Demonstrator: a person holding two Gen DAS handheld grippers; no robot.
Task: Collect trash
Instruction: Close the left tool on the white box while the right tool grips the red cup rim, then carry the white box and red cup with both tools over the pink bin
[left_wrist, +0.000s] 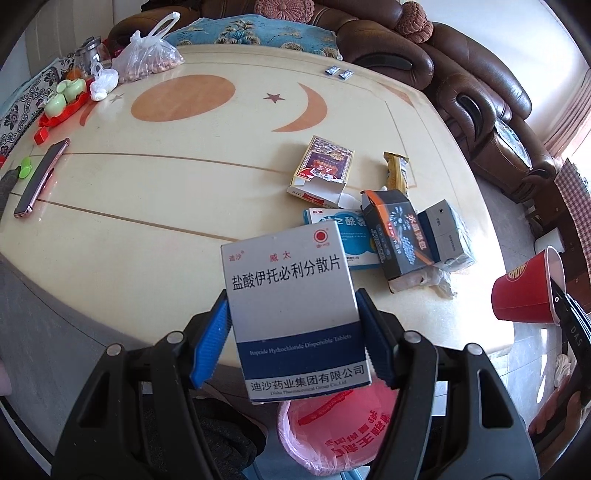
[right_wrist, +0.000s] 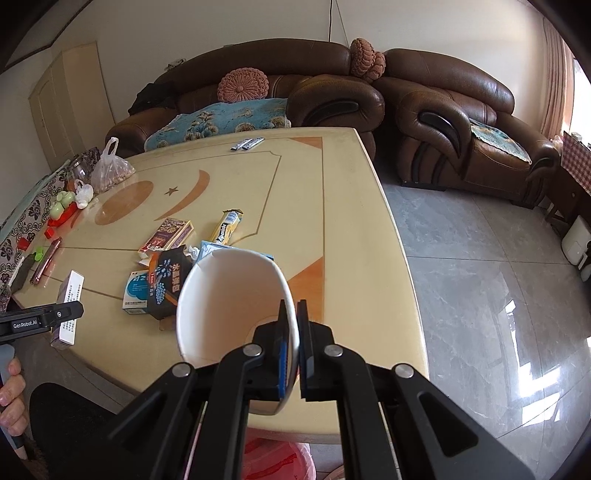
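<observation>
Left gripper clamped on grey-and-navy cardboard medicine box printed "Itopride Hydrochloride Dispersible Tablets", raised over pink-lined waste bin. Right gripper pinching wall of red paper cup, tipped above cream table. "GenRobot.AI" on left gripper.

left gripper: blue-padded fingers clamp the sides of a grey-and-navy medicine box, held upright.
below the fingers: a pink-lined bin.
beyond the fingertips: a black box, a torn red-and-gold pack and a yellow wrapper on the cream table.
far right: a red paper cup, apparently gripped at its rim.
</observation>
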